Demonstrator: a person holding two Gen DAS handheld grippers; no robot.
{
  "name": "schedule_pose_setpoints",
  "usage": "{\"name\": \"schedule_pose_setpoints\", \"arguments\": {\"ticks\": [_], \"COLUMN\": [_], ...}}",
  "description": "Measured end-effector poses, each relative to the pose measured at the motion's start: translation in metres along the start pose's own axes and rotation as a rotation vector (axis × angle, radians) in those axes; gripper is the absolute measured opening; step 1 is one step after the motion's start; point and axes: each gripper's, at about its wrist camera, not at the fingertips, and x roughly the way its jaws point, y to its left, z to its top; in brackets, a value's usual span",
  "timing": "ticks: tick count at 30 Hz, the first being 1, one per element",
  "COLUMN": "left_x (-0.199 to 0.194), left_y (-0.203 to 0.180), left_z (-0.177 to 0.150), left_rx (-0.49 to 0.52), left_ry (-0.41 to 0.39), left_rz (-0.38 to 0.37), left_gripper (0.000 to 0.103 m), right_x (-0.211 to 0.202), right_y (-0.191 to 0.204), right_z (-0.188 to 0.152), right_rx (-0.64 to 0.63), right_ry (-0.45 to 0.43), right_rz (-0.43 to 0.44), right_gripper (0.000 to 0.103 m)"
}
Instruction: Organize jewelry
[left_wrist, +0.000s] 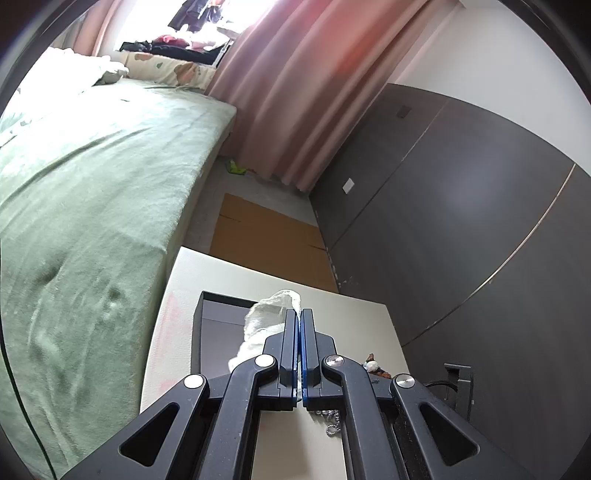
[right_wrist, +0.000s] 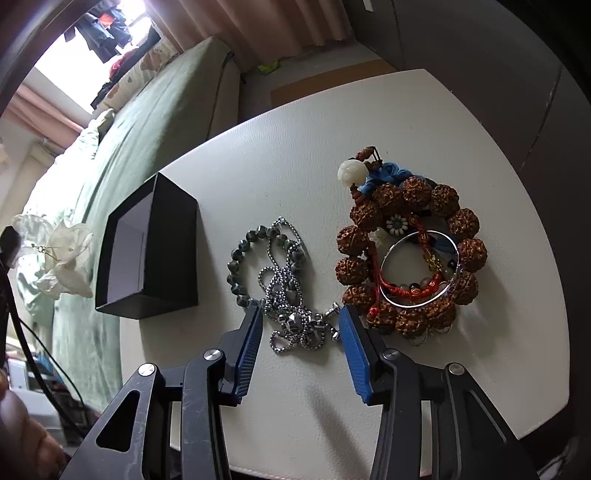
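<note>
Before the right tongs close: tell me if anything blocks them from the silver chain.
Nothing visible blocks them. The right tongs stand open astride the silver chain on the white table. The dark bead bracelet lies tangled with the chain and may lift too.

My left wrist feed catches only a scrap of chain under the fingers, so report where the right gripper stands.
Observer: The right gripper is open, its fingers either side of the heaped silver ball chain.
Operator: Name what lies beside that chain, toward the box.
Observer: A dark bead bracelet, overlapping the chain.
Operator: Now the other side.
Observer: A brown seed-bead bracelet, ringing a silver bangle and a red cord.
</note>
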Motion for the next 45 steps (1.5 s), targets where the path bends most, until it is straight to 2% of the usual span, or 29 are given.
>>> {"name": "schedule_pose_setpoints", "arguments": {"ticks": [2, 5, 9, 13, 15, 18, 21, 24, 26, 31, 33, 34, 35, 38, 45], "left_x": [-0.002, -0.002, -0.003, -0.003, -0.003, -0.004, -0.003, -0.003, -0.004, -0.005, -0.005, -0.005, -0.005, -0.007, -0.011], "left_y": [0.002, 0.003, 0.003, 0.003, 0.003, 0.004, 0.003, 0.004, 0.005, 0.008, 0.007, 0.007, 0.008, 0.009, 0.013], "left_z": [0.0, 0.0, 0.001, 0.001, 0.001, 0.001, 0.001, 0.001, 0.001, 0.001, 0.002, 0.002, 0.002, 0.003, 0.004], "left_rx": [-0.003, -0.004, -0.004, -0.002, -0.002, -0.004, 0.001, 0.005, 0.005, -0.006, -0.005, -0.004, -0.004, -0.007, -0.013], "left_ry": [0.0, 0.002, 0.002, 0.003, 0.003, 0.002, 0.005, 0.007, 0.006, 0.002, 0.003, 0.003, 0.003, 0.0, -0.005], "left_rz": [-0.001, -0.001, 0.0, 0.0, 0.0, 0.0, 0.001, 0.005, 0.006, 0.003, 0.004, 0.003, 0.002, 0.002, -0.001], "left_gripper": [0.0, 0.0, 0.0, 0.0, 0.0, 0.0, 0.0, 0.0, 0.0, 0.0, 0.0, 0.0, 0.0, 0.0, 0.0], "right_x": [-0.001, 0.002, 0.012, 0.01, 0.003, -0.016, -0.023, -0.017, -0.016, -0.008, -0.005, -0.001, -0.001, 0.0, 0.006], "right_y": [-0.001, 0.001, 0.011, 0.011, 0.01, 0.017, 0.03, 0.029, 0.023, 0.004, 0.002, 0.005, 0.005, 0.004, 0.008], "right_z": [-0.001, -0.003, -0.008, -0.01, -0.01, -0.007, -0.008, -0.009, -0.009, -0.007, -0.009, -0.006, -0.008, -0.011, -0.023], "right_rx": [0.01, 0.016, -0.037, -0.042, -0.037, -0.033, -0.076, -0.091, -0.1, -0.108, -0.136, -0.155, -0.178, -0.243, -0.435], "right_ry": [-0.01, 0.013, 0.033, 0.026, 0.006, -0.054, -0.059, -0.021, -0.024, 0.009, 0.029, 0.035, 0.036, 0.022, 0.04], "right_rz": [0.004, 0.024, -0.056, -0.041, -0.005, 0.172, 0.235, 0.156, 0.071, -0.02, -0.057, -0.075, -0.097, -0.148, -0.195], "right_gripper": [0.032, 0.031, 0.017, 0.002, 0.002, 0.002, 0.002, 0.004, 0.009, 0.011, 0.022, 0.032, 0.034, 0.034, 0.034]}}
